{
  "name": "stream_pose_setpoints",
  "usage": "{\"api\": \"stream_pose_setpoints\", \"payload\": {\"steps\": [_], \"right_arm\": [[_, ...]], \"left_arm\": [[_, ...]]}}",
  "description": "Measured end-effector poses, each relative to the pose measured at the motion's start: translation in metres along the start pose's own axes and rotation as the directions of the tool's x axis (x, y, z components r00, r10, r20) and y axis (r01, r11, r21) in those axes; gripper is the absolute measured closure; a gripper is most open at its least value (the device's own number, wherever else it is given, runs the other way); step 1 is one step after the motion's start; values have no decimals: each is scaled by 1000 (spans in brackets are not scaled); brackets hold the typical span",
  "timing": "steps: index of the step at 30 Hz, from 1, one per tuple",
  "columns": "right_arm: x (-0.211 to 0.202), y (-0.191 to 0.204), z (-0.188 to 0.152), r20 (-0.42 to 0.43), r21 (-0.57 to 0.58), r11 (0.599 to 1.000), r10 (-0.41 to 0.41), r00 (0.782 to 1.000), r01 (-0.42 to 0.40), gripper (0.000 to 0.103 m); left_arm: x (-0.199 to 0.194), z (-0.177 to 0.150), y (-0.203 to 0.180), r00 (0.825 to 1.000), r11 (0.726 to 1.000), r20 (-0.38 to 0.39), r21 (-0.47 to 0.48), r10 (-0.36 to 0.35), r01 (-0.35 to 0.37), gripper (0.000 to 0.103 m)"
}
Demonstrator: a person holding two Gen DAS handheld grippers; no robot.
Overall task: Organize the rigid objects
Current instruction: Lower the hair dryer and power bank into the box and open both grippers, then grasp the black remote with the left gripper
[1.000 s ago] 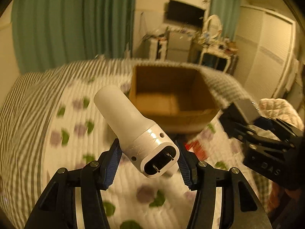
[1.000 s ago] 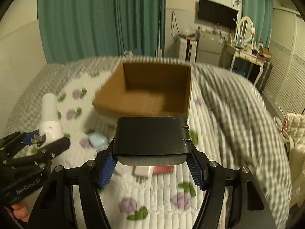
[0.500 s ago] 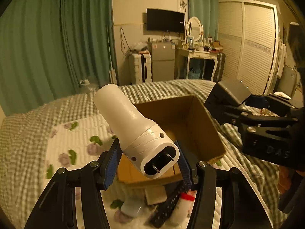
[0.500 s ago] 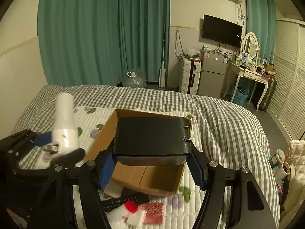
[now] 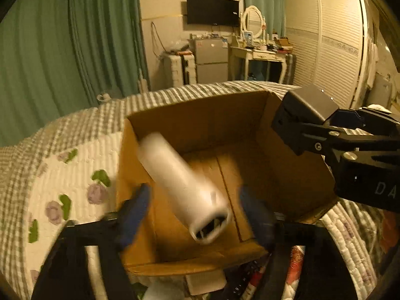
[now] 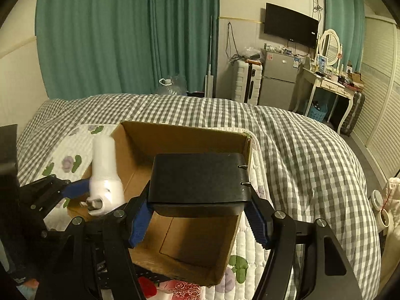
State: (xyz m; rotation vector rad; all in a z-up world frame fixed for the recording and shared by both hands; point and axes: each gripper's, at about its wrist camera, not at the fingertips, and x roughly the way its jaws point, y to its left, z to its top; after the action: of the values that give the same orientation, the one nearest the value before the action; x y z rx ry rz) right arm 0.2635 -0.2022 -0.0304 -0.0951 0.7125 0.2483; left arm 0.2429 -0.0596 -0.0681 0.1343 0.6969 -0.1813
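An open cardboard box [image 5: 200, 120] sits on the bed. My left gripper [image 5: 195, 200] hovers over its near left part, jaws opening. Between them, blurred and clear of both blue pads, a white plug-in cylinder [image 5: 182, 185] tilts down toward the box floor. In the right wrist view the cylinder [image 6: 105, 172] hangs at the left wall of the box [image 6: 180, 137]. My right gripper [image 6: 198, 221] is shut on a black rectangular case [image 6: 197, 177], held level above the box's right half. The left wrist view shows that case [image 5: 307, 102] over the box's right rim.
Small items lie on the flowered quilt [image 5: 75, 187] just in front of the box: a red-patterned packet [image 5: 295, 267], a dark remote-like bar, a red-capped bottle [image 6: 147, 287]. A checked blanket [image 6: 300, 155] covers the bed beyond. Curtains, fridge and dressing table stand far behind.
Both grippers moved forward over the cardboard box. The left jaws spread apart and the white cylinder came free of the pads, dropping toward the box. The black case stays gripped.
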Motion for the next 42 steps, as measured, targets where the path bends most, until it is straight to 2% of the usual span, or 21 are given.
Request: {"api": "stream_pose_setpoints", "payload": {"steps": [4,9,18,21,25,29,34,39,42], "right_arm": [[1,-4,1,-2,8,1000,-5,1000,5,36],[-3,1,0,0,9,1000,-3,1000,3,36],[19,24,-11,-70,-16,1000,22,997,-23,35],[2,27,-8,-2,-10,1000,17,1000,-17,19],[-27,27,3,30,-5,1000,4,1000,-4,19],[-60,29,6,51,-4,1000,-22,998,22,16],[-97,33,-18,33,-23,999,-36,999,37,15],[-105,36,-48,2,-5,996,-90,996,90,15],[-99,39,-67,-34,7,997,-78,996,78,15]], "left_arm": [[-14,0,4,1000,1000,9,-24,6,-6,16],[-33,-2,21,998,997,29,-64,53,-51,16],[-55,-11,45,996,989,35,-126,82,-77,16],[-68,-10,50,996,985,36,-155,84,-78,11],[-91,-10,52,994,981,48,-172,103,-93,9],[-116,-18,53,990,977,72,-185,122,-107,2],[-131,-41,51,993,974,58,-207,104,-90,1],[-127,-67,42,994,978,27,-185,105,-98,1],[-114,-81,35,996,984,5,-158,91,-89,1]]}}
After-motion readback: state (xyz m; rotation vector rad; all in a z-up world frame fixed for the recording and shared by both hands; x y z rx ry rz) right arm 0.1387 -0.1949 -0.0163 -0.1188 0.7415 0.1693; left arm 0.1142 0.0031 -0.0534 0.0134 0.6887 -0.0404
